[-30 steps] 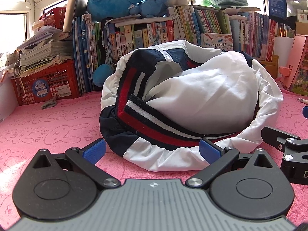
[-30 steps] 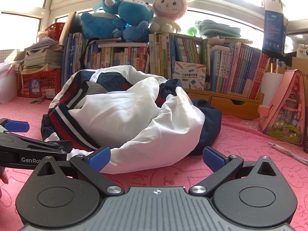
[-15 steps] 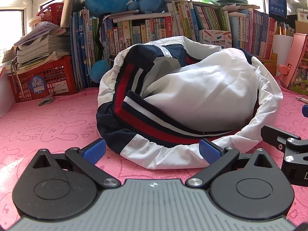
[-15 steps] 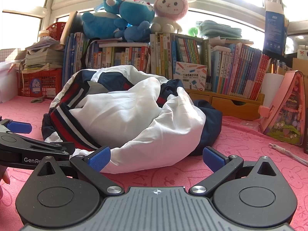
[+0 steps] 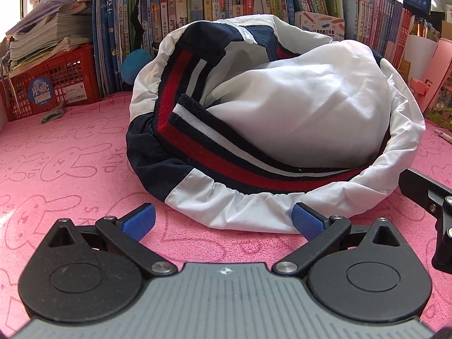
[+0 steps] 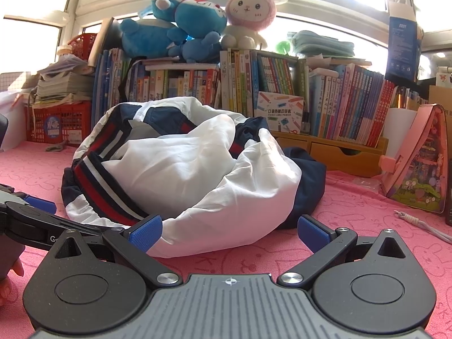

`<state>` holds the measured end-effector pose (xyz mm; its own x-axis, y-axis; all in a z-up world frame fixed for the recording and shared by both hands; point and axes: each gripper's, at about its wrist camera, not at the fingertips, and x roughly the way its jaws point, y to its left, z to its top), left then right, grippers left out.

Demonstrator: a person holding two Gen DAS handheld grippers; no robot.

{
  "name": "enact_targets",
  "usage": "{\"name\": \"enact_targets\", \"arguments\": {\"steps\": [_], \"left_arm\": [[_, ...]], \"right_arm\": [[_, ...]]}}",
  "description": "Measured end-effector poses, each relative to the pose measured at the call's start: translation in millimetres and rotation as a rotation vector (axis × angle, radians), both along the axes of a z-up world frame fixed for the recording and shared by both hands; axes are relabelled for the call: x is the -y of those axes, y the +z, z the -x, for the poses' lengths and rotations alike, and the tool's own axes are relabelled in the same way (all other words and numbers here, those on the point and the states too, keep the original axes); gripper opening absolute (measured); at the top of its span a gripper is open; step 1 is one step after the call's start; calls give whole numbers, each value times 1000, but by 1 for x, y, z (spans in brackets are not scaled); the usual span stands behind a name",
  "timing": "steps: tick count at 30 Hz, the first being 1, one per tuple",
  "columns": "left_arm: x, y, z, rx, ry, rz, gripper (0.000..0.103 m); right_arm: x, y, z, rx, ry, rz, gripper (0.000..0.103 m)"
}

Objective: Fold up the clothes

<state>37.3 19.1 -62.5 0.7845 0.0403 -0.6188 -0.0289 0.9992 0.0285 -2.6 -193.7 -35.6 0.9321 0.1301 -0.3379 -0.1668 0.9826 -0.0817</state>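
A crumpled white and navy jacket with a red, white and navy striped knit hem (image 5: 282,118) lies bunched in a heap on the pink rabbit-patterned towel surface (image 5: 70,169), in front of a row of upright books (image 6: 282,84). The left gripper (image 5: 223,220) and right gripper (image 6: 230,230) both rest low at its near white edge, jaws spread wide, gripping nothing.

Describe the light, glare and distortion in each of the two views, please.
Right wrist view: the windows are blown out white behind the plush toys, and the shelf line bows from the fisheye. Left wrist view: softer, even light; the jacket is sharp, with only the frame's top corners overexposed, and the books lean outward toward the edges.
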Motion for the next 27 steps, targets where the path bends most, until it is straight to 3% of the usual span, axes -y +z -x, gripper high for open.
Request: {"name": "enact_targets", "arguments": {"steps": [6,27], "left_arm": [[-6,-3,-1,-24,0,33,103],[-4,-1,-4,-30,-3,32,103]], "right_arm": [[0,0,0,-2,3,-3,103],[-1,0,-1,-8,-37,20,103]]}}
